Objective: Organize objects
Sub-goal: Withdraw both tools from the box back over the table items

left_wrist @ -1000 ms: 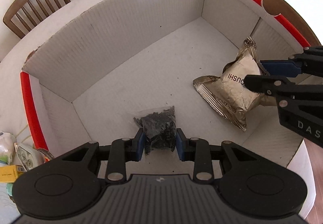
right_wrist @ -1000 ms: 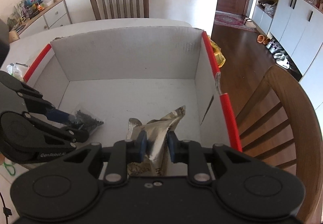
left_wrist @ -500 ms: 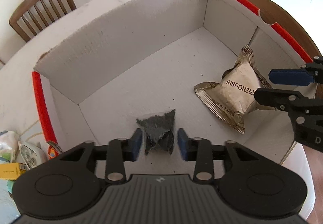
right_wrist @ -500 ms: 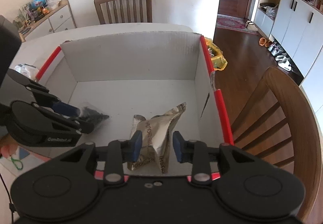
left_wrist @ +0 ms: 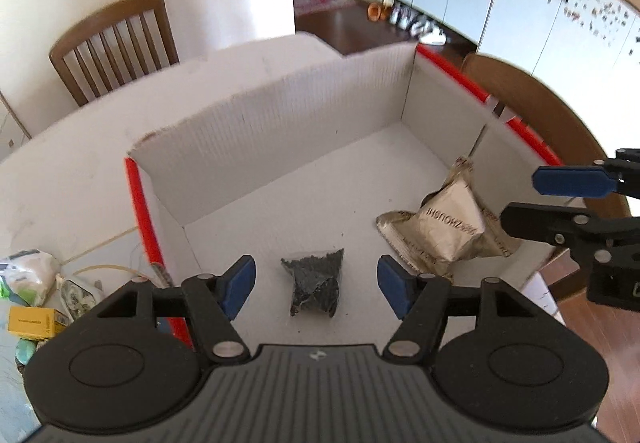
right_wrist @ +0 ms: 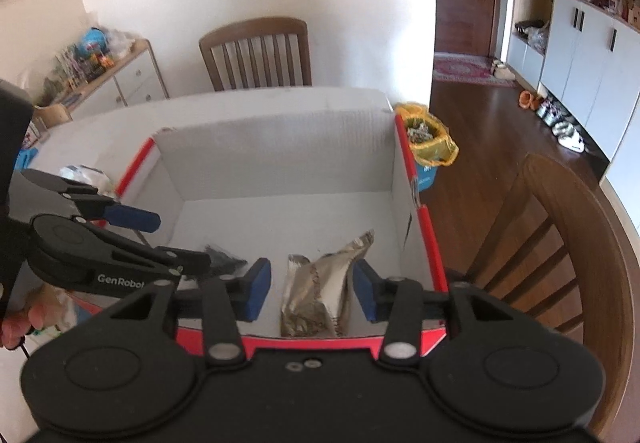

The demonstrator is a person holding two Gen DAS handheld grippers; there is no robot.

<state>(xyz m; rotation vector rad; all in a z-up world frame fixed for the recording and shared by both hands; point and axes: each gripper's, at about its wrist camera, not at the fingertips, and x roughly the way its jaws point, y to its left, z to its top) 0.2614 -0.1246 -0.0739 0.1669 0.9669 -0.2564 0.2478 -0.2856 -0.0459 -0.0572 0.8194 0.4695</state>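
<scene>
A white cardboard box [left_wrist: 280,131] with red rims stands on the white table. On its floor lie a small clear bag of black bits [left_wrist: 316,283] and a gold foil packet [left_wrist: 444,231]. My left gripper [left_wrist: 316,287] hangs above the black bag, its jaws opening, both blue pads well clear of the bag. In the right wrist view my right gripper [right_wrist: 312,293] hovers over the gold packet [right_wrist: 320,291], jaws opening, pads apart from the foil. The left gripper [right_wrist: 132,239] shows there at the left, partly covering the black bag [right_wrist: 222,263]. The right gripper [left_wrist: 568,199] shows in the left wrist view at the right edge.
Small packets and a yellow box [left_wrist: 32,321] lie on the table left of the box. Wooden chairs stand behind the table [right_wrist: 256,51] and at the right [right_wrist: 568,243]. A bin with a yellow liner [right_wrist: 426,143] sits on the floor beyond the box. A hand [right_wrist: 20,323] holds the left gripper.
Both grippers let go: the left released the black bag, the right released the gold packet. Both have risen and drawn back, jaws widening, with the items left on the box floor.
</scene>
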